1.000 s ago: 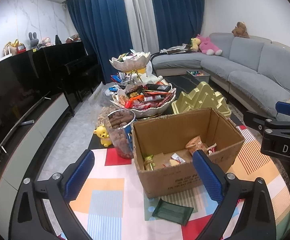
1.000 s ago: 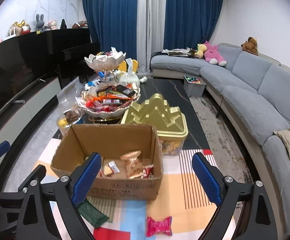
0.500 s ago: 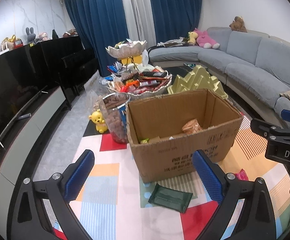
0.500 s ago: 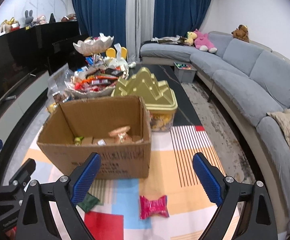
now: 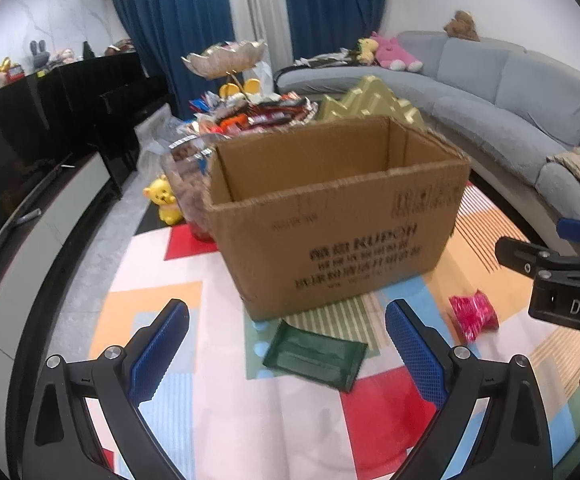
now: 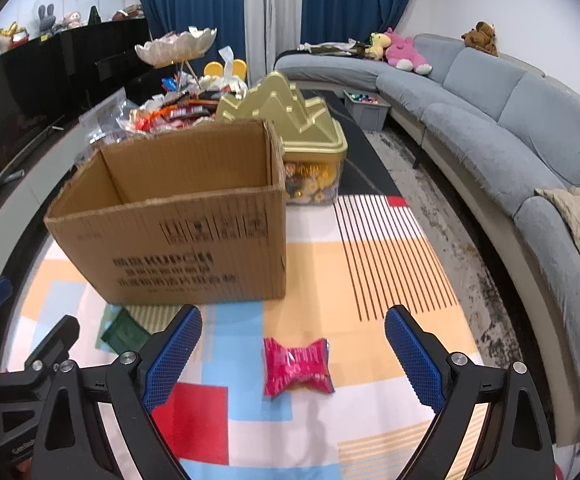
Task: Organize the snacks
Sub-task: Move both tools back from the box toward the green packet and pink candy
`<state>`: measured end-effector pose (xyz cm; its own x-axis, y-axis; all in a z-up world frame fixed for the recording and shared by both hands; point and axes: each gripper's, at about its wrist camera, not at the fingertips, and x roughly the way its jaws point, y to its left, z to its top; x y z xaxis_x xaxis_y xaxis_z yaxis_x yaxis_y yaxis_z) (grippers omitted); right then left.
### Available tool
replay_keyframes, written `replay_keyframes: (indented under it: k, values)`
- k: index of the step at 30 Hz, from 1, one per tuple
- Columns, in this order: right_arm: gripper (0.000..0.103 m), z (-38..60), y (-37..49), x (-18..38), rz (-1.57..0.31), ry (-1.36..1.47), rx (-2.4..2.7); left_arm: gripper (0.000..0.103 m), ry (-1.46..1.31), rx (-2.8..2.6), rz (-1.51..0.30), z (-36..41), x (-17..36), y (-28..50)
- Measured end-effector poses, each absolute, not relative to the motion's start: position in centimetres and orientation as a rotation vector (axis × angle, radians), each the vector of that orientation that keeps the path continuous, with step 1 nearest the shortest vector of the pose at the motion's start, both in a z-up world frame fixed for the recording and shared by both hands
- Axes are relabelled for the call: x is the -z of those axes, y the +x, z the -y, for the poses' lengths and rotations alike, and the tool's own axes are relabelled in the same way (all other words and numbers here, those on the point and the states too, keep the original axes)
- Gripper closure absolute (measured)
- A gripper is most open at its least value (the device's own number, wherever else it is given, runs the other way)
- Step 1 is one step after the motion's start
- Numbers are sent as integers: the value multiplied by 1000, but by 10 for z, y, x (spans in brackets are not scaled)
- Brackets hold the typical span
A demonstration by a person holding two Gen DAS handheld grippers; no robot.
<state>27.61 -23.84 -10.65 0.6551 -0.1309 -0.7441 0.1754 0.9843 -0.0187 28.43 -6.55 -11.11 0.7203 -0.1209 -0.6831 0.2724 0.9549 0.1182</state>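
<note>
— Where are the snacks?
— A pink crinkled snack packet (image 6: 297, 367) lies on the colourful patchwork mat (image 6: 386, 264), just in front of the right gripper (image 6: 293, 350), whose blue-padded fingers (image 6: 412, 354) are spread wide and empty. A flat dark green packet (image 5: 314, 355) lies on the same mat, close to the near bottom edge of the open brown cardboard box (image 5: 338, 216).
— And the left gripper (image 5: 287, 354)?
— Its fingers are spread too, holding nothing, with the green packet between and just ahead of them.
— Anything behind the box?
— A gold mountain-shaped tin (image 6: 290, 120) and a shell-shaped tiered tray heaped with sweets (image 6: 175, 80).
</note>
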Motion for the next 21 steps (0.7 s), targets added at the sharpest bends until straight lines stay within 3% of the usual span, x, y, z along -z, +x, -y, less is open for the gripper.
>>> replay_keyframes:
  k: [21]
  values:
    - [9,238,282,168,-957,42,193,3,297,349,-860,76,185,301]
